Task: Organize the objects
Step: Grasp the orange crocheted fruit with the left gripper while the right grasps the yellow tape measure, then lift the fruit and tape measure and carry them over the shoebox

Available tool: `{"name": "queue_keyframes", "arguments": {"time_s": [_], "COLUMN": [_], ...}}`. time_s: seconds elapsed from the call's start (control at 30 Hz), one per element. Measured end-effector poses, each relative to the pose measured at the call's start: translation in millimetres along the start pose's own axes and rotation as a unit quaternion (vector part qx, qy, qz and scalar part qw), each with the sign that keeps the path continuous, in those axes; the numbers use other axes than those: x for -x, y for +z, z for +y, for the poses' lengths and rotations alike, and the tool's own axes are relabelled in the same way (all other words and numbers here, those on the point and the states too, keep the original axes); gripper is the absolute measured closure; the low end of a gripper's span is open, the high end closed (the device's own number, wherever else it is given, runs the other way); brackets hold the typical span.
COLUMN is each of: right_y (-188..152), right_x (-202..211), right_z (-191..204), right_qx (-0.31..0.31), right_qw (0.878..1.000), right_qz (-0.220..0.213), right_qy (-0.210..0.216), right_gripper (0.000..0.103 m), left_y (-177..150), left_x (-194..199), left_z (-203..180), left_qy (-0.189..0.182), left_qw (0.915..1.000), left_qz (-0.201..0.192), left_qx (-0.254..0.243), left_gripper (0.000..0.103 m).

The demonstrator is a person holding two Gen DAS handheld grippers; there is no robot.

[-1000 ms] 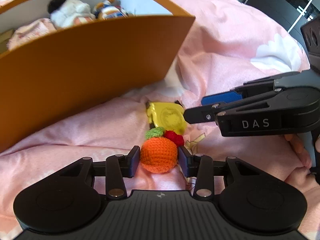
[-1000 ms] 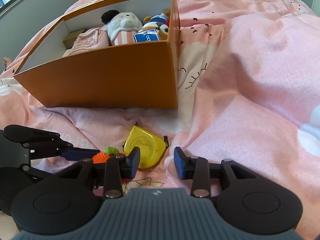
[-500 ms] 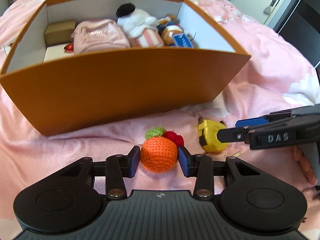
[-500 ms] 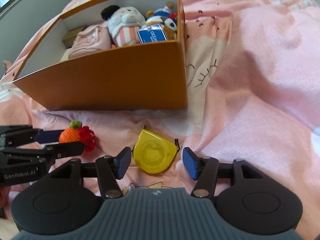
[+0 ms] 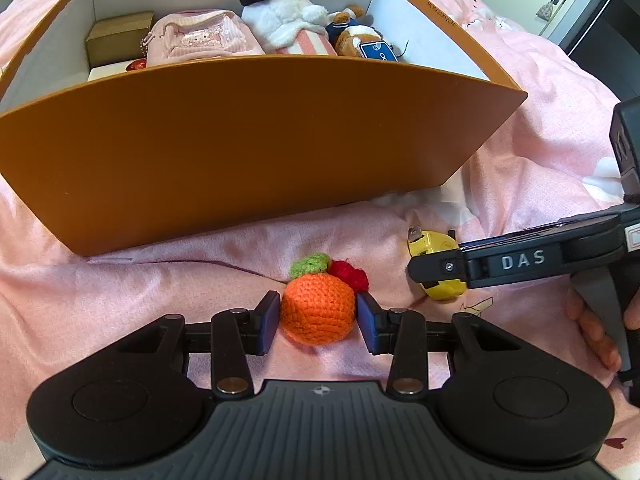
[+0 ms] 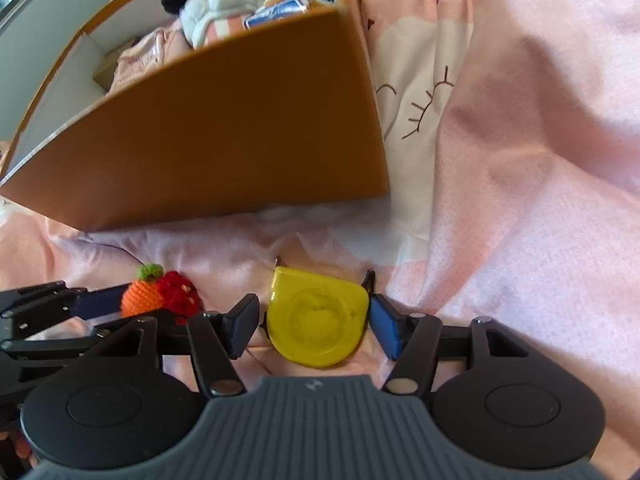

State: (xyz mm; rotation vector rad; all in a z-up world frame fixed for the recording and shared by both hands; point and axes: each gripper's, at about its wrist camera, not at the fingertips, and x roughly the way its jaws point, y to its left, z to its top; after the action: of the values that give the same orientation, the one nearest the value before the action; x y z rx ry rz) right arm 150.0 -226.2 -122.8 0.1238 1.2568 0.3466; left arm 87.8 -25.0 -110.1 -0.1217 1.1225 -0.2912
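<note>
One crocheted orange sits gripped between the left gripper pads; one yellow tape measure lies between the right gripper fingers, now closed nearer it. Beyond both, one orange box looms closer than before.

Bed w/ rumpled pink blanket, white cartoon prints. Far right corner: white door w/ handle, dark cabinet beside. Bright daylight.
</note>
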Motion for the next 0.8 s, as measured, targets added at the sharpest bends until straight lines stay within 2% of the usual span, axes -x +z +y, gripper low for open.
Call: {"name": "queue_keyframes", "arguments": {"time_s": [0.17, 0.4, 0.57, 0.8], "right_y": [-2.5, -11.6, -13.8, -15.7], "right_x": [-3.2, 0.0, 12.5, 53.5], "right_z": [3.7, 17.9, 16.6, 19.5], "right_qx": [0.012, 0.061, 0.060, 0.086], "right_qw": [1.000, 0.998, 0.998, 0.994], "right_qz": [-0.001, -0.013, -0.027, -0.072], "right_qy": [-0.010, -0.030, -0.014, -0.006], "right_gripper": [0.042, 0.042, 0.043, 0.043], "left_y": [0.6, 1.1, -0.1, 3.2], "left_x": [-4.6, -3.9, 7.1, 38.4], "left_z": [-1.8, -2.4, -0.5, -7.4], "left_qy": [0.000, -0.001, -0.009, -0.031], "left_qw": [1.0000, 1.0000, 0.9998, 0.9977], "left_qz": [0.002, 0.000, -0.018, -0.058], "left_qx": [0.000, 0.002, 0.003, -0.016], "left_gripper": [0.056, 0.056, 0.056, 0.056]}}
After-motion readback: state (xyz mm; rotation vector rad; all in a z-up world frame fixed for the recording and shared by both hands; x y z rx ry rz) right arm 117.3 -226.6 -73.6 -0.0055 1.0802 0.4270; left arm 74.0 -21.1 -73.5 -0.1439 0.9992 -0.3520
